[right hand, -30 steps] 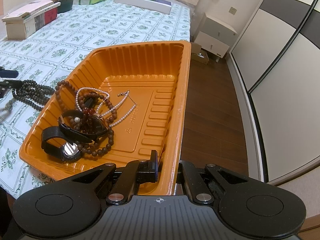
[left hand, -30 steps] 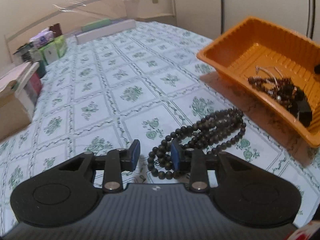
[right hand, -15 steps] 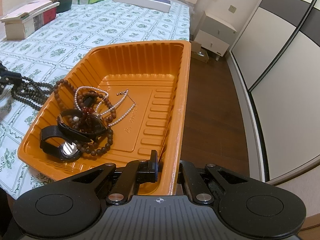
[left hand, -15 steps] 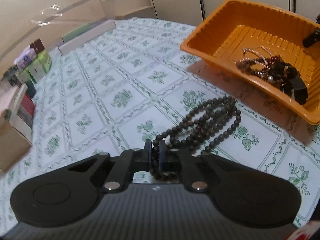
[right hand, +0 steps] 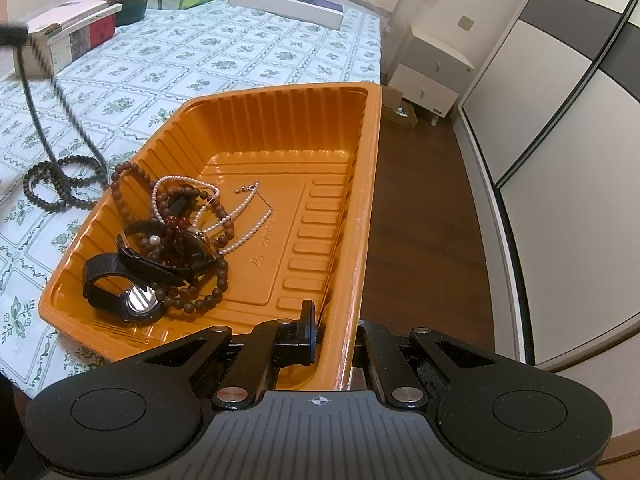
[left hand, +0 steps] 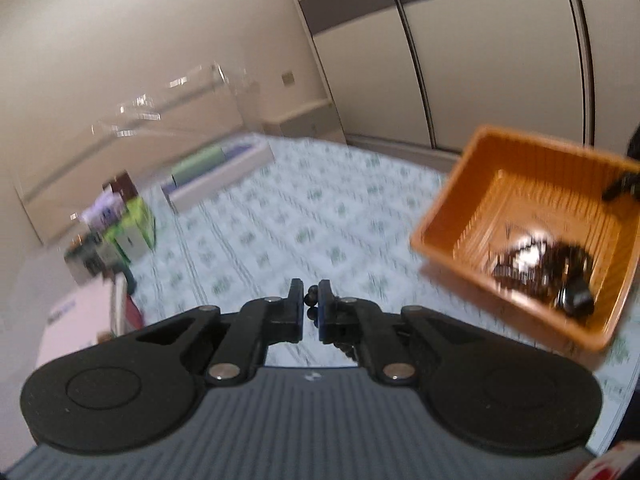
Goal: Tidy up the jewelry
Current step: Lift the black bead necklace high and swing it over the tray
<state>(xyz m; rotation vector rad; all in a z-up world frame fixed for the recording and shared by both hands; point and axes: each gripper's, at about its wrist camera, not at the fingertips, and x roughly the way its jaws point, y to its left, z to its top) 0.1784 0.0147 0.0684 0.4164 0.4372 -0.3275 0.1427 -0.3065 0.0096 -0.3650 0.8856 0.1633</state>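
Dark bead necklace (right hand: 60, 184): top end pinched between the pads of my left gripper (left hand: 311, 312), strand hanging taut, lower loops still on the tablecloth (right hand: 240, 52) just beside the orange tray's (right hand: 360, 200) left wall. Not yet in. Already in the tray: pearl strand (right hand: 240, 216), brown beads, two watches. My right gripper (right hand: 332, 332) is clamped on the tray's near rim, at the table's right edge.

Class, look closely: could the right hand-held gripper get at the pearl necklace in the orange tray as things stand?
Probably not: the right hand-held gripper is clamped on the orange tray wall; the pearl necklace lies uncovered.
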